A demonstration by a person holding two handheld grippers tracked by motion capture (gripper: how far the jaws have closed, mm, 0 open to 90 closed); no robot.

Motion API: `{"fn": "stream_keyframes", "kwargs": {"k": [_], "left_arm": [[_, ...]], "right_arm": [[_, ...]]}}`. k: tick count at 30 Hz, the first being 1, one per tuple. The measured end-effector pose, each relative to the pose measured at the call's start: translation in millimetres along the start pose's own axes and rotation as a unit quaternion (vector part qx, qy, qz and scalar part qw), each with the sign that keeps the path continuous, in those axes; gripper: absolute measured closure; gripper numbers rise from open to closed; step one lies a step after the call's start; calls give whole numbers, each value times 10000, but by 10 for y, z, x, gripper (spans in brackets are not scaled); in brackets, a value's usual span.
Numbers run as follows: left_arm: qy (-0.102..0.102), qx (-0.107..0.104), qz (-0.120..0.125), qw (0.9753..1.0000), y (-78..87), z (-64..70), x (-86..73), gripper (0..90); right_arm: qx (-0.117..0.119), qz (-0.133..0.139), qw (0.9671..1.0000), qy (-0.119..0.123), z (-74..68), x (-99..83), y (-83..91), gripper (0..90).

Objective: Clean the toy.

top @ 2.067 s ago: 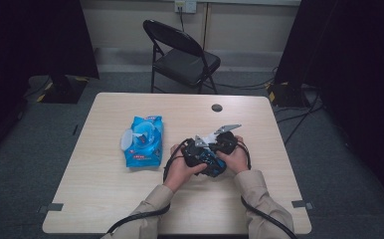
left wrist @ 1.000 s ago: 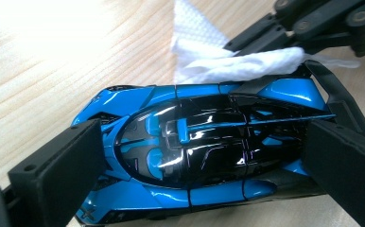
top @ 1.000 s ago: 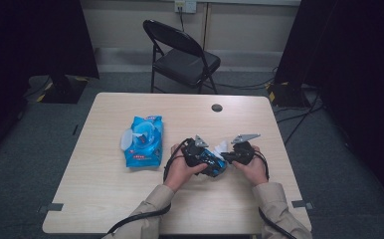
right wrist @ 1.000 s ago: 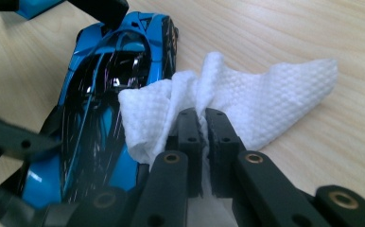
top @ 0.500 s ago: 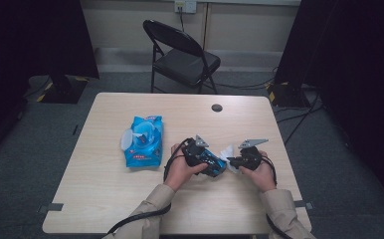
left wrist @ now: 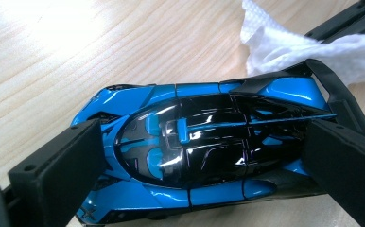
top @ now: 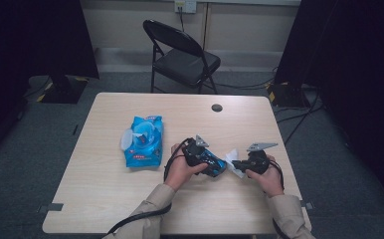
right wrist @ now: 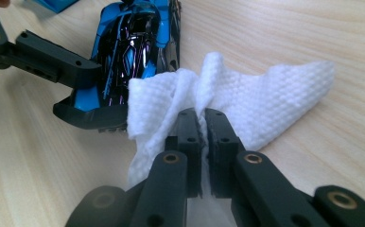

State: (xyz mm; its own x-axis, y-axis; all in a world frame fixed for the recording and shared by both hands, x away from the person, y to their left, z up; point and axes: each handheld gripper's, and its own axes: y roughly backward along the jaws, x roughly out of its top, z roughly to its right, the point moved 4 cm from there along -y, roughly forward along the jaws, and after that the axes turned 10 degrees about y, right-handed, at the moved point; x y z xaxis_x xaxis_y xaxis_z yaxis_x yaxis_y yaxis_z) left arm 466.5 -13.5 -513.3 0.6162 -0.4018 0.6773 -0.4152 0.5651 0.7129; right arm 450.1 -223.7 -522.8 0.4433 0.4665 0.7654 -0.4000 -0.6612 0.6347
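Toy car (left wrist: 204,151), blue and black, lies on the light wood table (top: 105,199) near the person's edge, right of centre, roof up; in the left gripper view its glossy black canopy faces the camera and its rear wing sits at the right of that view. Left gripper (left wrist: 204,161) clamps the toy car across its length, one black jaw against the nose end, the other against the tail end, both touching the bodywork. White wipe (right wrist: 247,104), a crumpled textured sheet, touches the car's rear end; in the right gripper view it drapes from the wing area out over the table to the right. Right gripper (right wrist: 203,125) pinches a fold of the white wipe, jaws pressed together with only cloth between them. In the high view the left gripper (top: 202,157) and right gripper (top: 247,163) sit just beside each other, the wipe (top: 234,158) between them, the car (top: 215,167) under the left hand (top: 180,172). Right hand (top: 267,177) grips its tool from behind. Blue wipes packet (top: 144,141) lies flat, well to the left of the car, its lid flipped open. Small dark disc (top: 217,107) sits near the table's far edge. Black folding chair (top: 182,57) stands beyond the table
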Motion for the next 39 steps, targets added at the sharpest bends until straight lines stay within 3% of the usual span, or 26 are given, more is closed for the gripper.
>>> {"fn": "stream_keyframes", "kwargs": {"k": [11,23,31,39], "left_arm": [[-7,5,-3,10000,-1,2,1,0],[-24,-3,25,10000,-1,-1,-2,0],[-22,6,23,10000,1,-1,-6,0],[9,-11,80,10000,-3,4,-10,0]], "right_arm": [[-109,295,9994,-113,72,120,137,863],[-215,612,9978,-119,127,434,183,864],[-168,767,9969,-48,90,715,98,864],[-147,749,9971,-34,67,882,-118,863]]}}
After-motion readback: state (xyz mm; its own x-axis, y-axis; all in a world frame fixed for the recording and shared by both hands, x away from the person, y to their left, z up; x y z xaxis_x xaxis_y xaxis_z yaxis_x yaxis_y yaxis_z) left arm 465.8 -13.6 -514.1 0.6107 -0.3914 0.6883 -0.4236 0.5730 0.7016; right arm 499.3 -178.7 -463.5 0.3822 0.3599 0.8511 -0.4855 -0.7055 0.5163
